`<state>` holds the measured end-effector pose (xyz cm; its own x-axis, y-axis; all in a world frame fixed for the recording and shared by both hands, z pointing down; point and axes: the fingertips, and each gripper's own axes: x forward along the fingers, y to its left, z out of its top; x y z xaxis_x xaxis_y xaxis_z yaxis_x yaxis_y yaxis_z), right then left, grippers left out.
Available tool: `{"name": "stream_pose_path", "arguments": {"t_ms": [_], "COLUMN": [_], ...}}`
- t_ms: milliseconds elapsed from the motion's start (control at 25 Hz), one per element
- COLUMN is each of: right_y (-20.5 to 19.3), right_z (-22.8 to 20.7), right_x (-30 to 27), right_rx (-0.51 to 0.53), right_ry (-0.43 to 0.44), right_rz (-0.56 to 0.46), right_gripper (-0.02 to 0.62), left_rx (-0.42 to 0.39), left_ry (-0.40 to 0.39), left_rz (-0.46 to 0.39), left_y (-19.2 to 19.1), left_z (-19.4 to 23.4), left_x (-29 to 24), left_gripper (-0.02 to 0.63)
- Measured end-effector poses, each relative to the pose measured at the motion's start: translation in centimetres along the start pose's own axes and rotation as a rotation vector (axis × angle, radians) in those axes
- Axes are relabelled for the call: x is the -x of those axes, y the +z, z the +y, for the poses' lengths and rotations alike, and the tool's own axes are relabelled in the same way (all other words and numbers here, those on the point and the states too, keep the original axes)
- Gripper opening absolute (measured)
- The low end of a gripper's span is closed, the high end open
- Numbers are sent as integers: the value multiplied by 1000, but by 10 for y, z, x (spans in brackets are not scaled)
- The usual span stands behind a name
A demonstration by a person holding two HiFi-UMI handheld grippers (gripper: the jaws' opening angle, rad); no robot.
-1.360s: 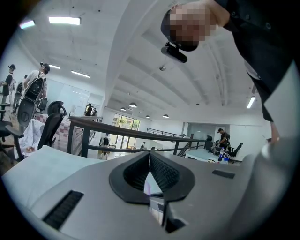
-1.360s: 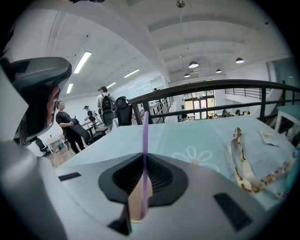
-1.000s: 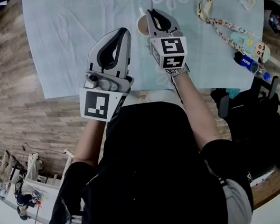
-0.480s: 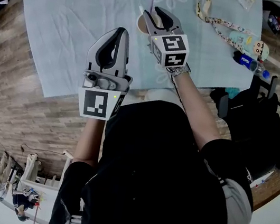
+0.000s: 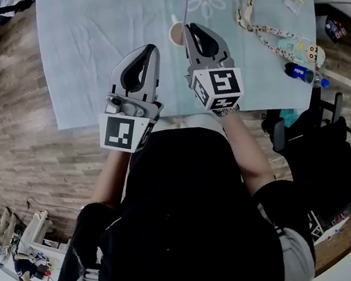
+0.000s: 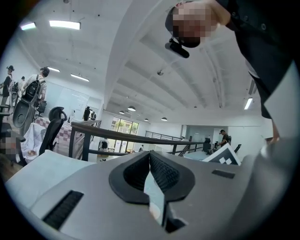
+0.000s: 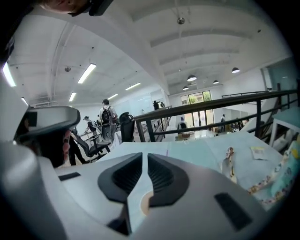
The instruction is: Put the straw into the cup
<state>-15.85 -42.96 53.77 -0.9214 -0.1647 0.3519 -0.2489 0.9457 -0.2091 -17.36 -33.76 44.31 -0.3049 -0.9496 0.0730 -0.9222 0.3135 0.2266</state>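
Straw (image 5: 184, 5) upright in cup (image 5: 177, 34) on bench (image 5: 95, 21); right gripper (image 5: 191, 27) fingers (image 7: 160, 174) just closing, slightly apart, empty; left gripper (image 5: 152, 49) fingers (image 6: 165, 171) clenched, empty.

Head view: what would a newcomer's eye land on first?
The grey left gripper and right gripper hang over the blue table's near edge. The right gripper's jaws have just been closing, with nothing between them. Just beyond it, a straw stands in a cup.
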Motion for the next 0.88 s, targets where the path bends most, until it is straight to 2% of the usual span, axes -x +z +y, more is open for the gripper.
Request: {"name": "stream_pose_path", "arguments": {"t_ms": [160, 360, 640, 880], "right_y": [21, 45, 97, 102], "right_z": [18, 39, 75, 98], "right_x": [20, 43, 106, 147], "right_rx": [21, 49, 91, 89], "right_ry": [15, 38, 71, 52], "right_rz": [-49, -94, -209, -254], "right_gripper": [20, 9, 9, 9], "left_rx": [-4, -10, -16, -40], "left_ry": [-27, -67, -144, -154], "left_rz": [-25, 0, -88, -112], "left_y": [4, 1, 42, 55], "left_z": [-8, -22, -44, -45], "left_x": [10, 21, 46, 78], "left_gripper": [14, 14, 14, 14]}}
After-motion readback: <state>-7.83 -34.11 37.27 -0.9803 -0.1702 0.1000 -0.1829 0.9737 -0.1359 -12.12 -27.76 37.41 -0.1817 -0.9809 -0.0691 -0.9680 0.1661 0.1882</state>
